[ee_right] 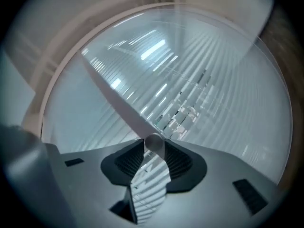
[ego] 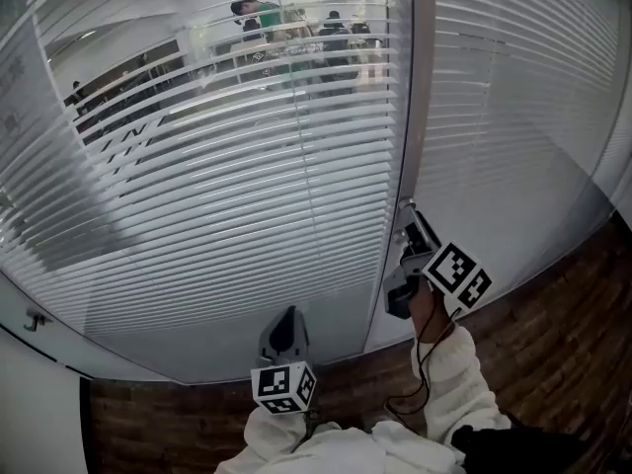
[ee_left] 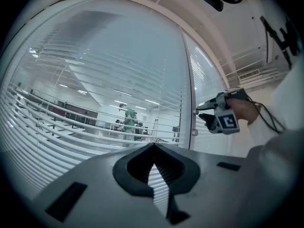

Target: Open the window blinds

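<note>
White window blinds (ego: pixel 227 166) hang behind glass on both sides of a pale frame post (ego: pixel 423 87), with the slats partly tilted.
Right gripper (ego: pixel 406 215) pinches a small round knob (ee_right: pixel 153 142) on that post; left gripper (ego: pixel 284 316) hovers low before the left pane, its fingers pressed together on nothing.
</note>
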`<state>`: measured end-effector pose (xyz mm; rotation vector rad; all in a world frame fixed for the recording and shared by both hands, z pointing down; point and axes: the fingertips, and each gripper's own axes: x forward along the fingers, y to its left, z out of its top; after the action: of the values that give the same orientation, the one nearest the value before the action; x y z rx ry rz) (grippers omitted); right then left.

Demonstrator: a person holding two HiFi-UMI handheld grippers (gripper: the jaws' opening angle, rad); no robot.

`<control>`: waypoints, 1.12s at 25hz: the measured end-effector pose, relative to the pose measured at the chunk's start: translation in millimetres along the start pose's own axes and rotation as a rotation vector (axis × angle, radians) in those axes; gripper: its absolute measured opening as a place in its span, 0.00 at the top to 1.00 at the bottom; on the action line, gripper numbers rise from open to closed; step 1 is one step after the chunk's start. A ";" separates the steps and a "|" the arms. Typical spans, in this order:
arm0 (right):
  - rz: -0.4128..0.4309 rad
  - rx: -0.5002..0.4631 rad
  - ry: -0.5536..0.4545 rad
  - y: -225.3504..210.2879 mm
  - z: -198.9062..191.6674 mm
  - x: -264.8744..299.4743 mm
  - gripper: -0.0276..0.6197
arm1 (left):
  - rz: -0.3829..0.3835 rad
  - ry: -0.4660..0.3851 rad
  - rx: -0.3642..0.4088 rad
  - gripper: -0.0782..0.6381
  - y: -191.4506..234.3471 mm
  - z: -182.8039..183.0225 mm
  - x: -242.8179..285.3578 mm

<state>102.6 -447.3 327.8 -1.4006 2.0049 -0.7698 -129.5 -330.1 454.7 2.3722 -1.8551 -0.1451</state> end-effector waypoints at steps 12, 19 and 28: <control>0.104 -0.770 0.215 0.9 -172.9 -89.3 0.94 | -0.048 0.022 0.010 0.89 -29.7 -3.3 -3.6; 0.151 -0.769 0.192 18.1 -168.8 -88.7 0.94 | -0.026 0.024 0.018 0.89 -29.5 -1.6 -11.0; 0.134 -0.777 0.180 15.9 -161.4 -94.9 0.94 | -0.004 0.032 0.007 0.89 -26.1 -4.6 -19.8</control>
<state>2.7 -331.3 436.6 -1.6004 2.6629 -0.0268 -108.5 -304.5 455.1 2.3693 -1.8399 -0.1009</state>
